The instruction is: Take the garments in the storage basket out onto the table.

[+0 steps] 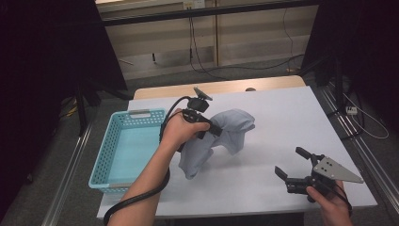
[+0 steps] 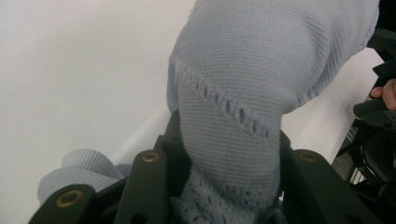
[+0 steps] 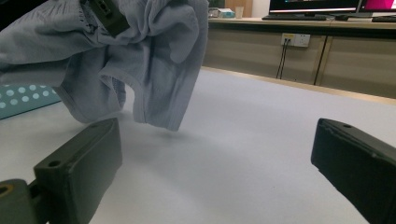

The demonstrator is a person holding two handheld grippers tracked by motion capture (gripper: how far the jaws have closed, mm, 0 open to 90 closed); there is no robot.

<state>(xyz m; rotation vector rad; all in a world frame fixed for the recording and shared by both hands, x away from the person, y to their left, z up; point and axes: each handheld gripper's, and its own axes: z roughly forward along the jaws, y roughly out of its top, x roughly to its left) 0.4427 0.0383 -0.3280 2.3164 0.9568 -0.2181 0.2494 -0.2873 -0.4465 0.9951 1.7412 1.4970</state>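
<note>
One grey knit garment (image 1: 221,134), bunched, hangs over the white table (image 1: 282,122), clamped in the left gripper (image 1: 210,126). One blue basket (image 1: 123,146) just left. Right gripper (image 1: 291,165) near table's front edge, jaws apart, holding nothing.

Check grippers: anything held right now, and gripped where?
The left gripper is clamped on a bunched fold of the light grey-blue knit garment, which hangs lifted above the table. The right gripper is open, holding nothing.

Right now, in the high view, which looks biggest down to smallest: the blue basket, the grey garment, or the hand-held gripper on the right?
1. Blue basket
2. Grey garment
3. Right hand-held gripper, though it sits nearer the camera, so it may look larger than it is.
</note>
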